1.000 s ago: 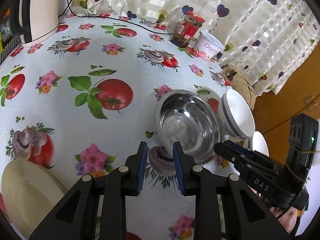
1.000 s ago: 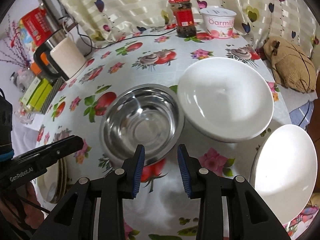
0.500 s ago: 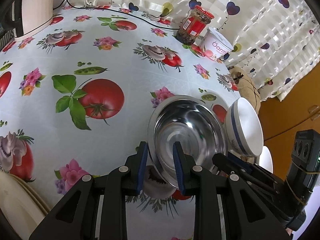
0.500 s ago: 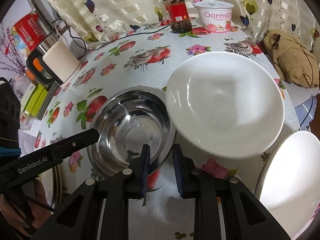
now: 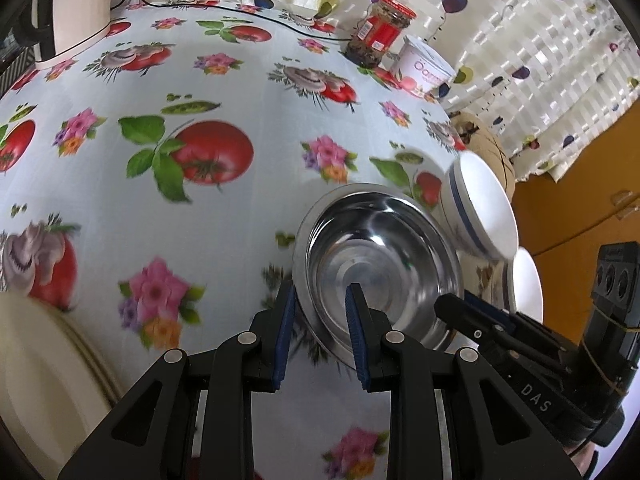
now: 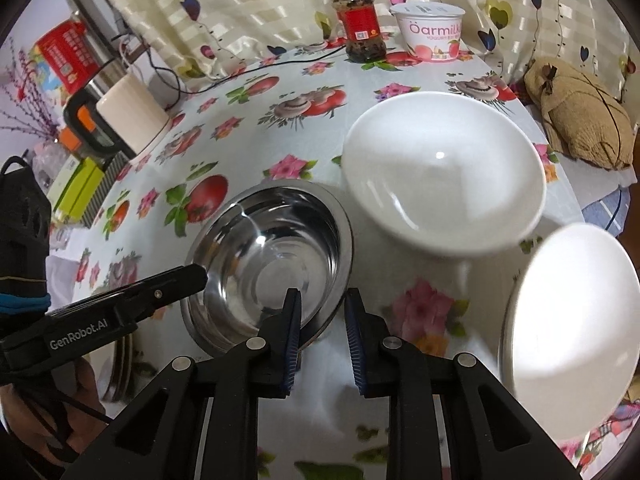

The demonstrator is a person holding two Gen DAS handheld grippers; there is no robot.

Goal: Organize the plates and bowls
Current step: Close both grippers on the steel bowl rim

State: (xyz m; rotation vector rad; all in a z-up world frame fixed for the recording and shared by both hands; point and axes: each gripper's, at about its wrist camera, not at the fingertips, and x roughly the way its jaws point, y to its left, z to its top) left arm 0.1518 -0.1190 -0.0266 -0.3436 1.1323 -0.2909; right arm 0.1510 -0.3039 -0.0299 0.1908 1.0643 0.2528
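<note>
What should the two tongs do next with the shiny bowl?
Probably squeeze shut. Both the left tongs and the right tongs already straddle the steel bowl's near rim, one finger inside and one outside, with gaps still showing. Closing should grip it so it can be lifted toward the white bowl.

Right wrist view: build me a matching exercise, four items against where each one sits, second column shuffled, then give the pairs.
Items
1. steel bowl
2. white bowl
3. red-lidded jar
4. yogurt tub

Places
A. far edge of the table, just left of the tub
B. far edge of the table, rightmost of the two containers
C. nearest the right tool, rim between its fingers
D. right of the steel bowl, further back

Pairs: 1-C, 2-D, 3-A, 4-B
</note>
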